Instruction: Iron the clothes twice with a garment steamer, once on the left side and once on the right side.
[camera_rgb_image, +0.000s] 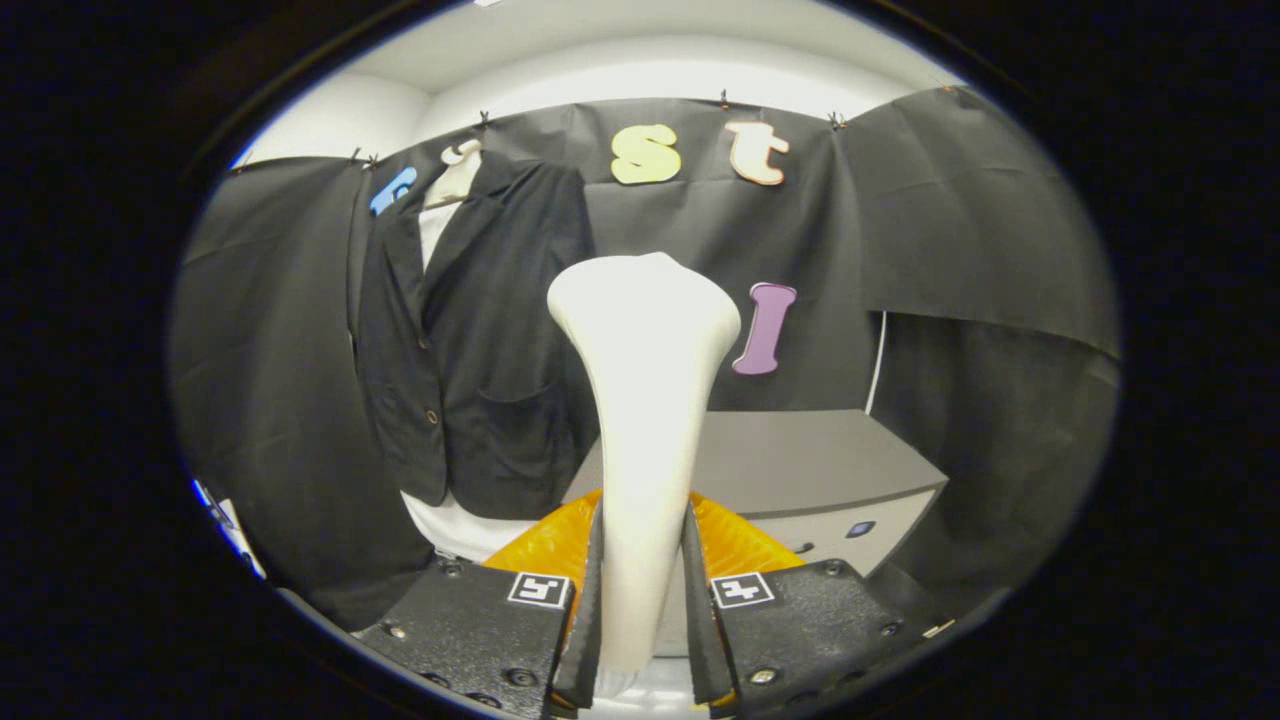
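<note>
- While the hand-held gripper (643, 590) clamps both fingers on the handle of the white garment steamer (645, 400), its flared head rises toward 12 o'clock, upright.
- Over at 10 o'clock from the head, the dark jacket (480, 340) hangs on a hanger against the booth's cloth, well apart from the steamer, a white shirt (455, 525) showing at collar and hem.
- Behind the steamer, at 3 o'clock, sits a grey box (800, 470).
- My call: swing left, meet the jacket's left panel, keep the head flat and glide straight down.
</note>
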